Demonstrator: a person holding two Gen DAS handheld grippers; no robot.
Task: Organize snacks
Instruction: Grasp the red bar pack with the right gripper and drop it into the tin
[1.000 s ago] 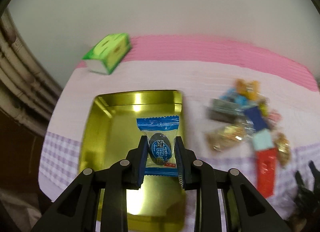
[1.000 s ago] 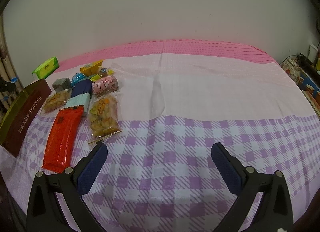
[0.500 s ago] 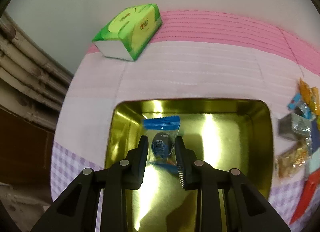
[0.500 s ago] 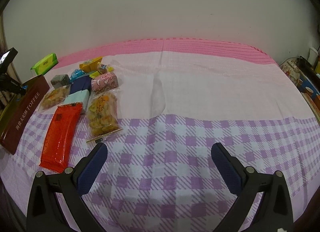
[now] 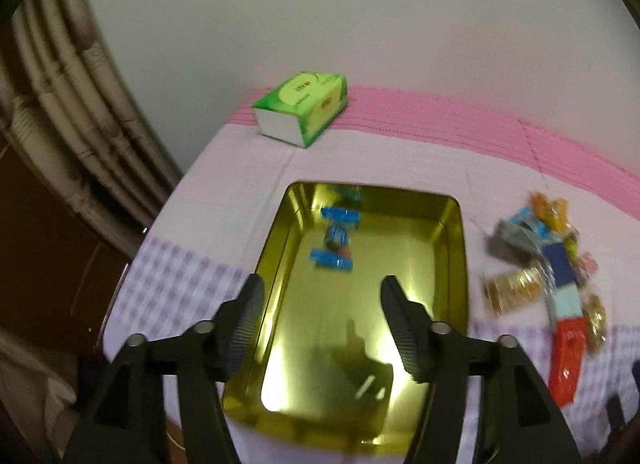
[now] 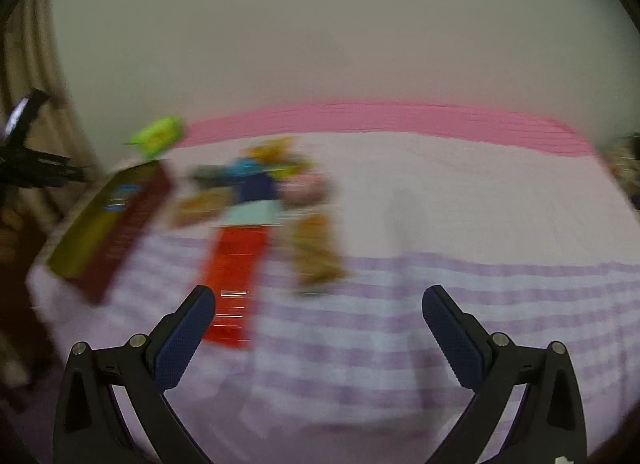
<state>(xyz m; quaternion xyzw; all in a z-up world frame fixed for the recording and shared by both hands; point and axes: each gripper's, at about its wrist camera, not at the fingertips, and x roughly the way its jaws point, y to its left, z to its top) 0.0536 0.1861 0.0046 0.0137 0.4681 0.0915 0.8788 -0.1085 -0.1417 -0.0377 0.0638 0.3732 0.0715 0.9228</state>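
A gold tin lies open on the checked cloth, with the blue candy packet inside it near its far left corner. My left gripper hangs above the tin; its jaws are opening and nothing is between them. A pile of snacks lies right of the tin, with a red packet at its near end. In the blurred right wrist view my right gripper stands open and empty above the cloth, the red packet just beyond its left finger and the tin at far left.
A green tissue pack sits at the back by the wall on the pink strip. Pipes run past the left edge of the bed. The cloth stretches flat to the right of the snack pile.
My left gripper has let go of the blue candy packet, which now lies in the tin, and has drawn back. The right wrist view has swung left towards the snacks and blurred.
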